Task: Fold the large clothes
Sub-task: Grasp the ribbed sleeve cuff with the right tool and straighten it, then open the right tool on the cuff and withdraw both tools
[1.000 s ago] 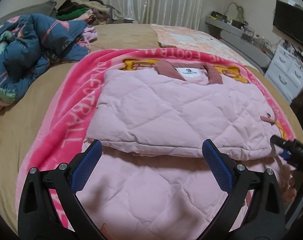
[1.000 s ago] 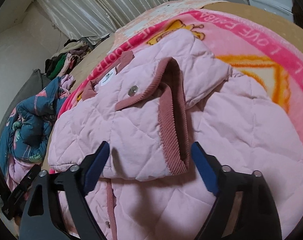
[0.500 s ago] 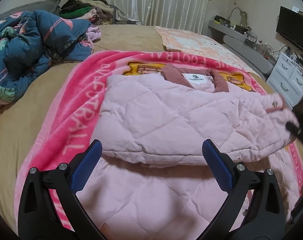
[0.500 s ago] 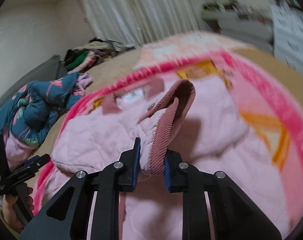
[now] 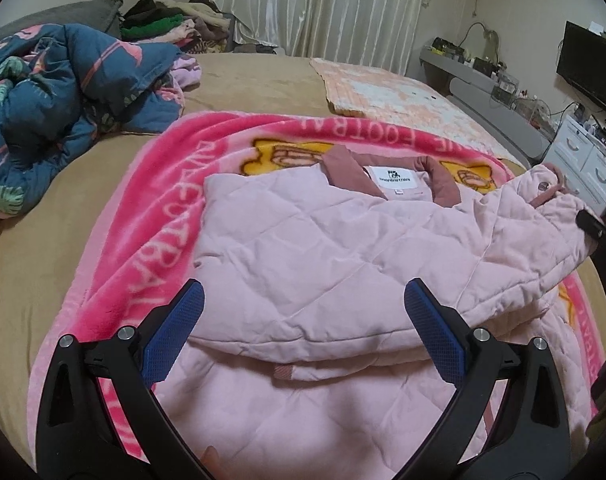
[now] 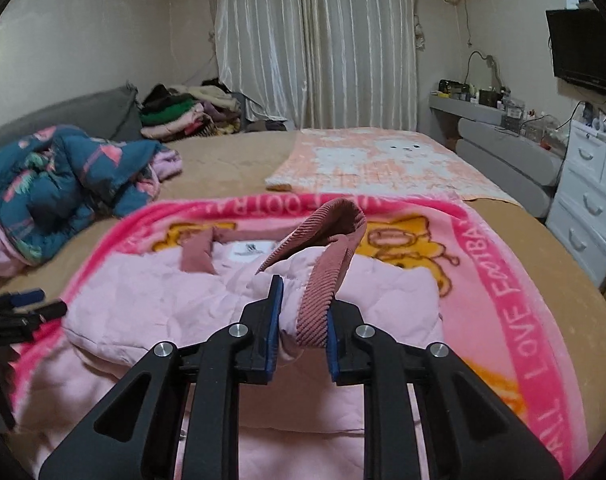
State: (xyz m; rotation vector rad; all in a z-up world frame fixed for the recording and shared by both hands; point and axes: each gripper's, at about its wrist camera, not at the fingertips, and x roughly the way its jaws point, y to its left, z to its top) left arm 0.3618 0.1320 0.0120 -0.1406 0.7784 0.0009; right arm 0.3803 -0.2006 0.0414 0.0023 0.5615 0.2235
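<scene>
- Jacket (image 5: 323, 256): one, pale pink, quilted in diamonds, with dusty-rose corduroy collar and trim; a white label is seen at the neck. It is laid on the pink blanket, the upper part folded over the lower.
- Cuff (image 6: 315, 304): one sleeve end, ribbed rose corduroy, is raised off the jacket body; one snap button is seen near it in the left view.
- Right claw (image 6: 303, 320): clenched on the cuff; the jaws have just been closing, with the fabric pinched between the blue pads.
- Left claw (image 5: 303, 332): released, jaws wide apart, held over the jacket's folded edge; nothing is gripped.
- Blanket (image 5: 143, 248): one, bright pink with white lettering and yellow cartoon figures, spread on the tan bed (image 5: 31, 248).
- Quilt (image 5: 51, 92): one, dark blue with flamingo print, bunched at the bed's left.
</scene>
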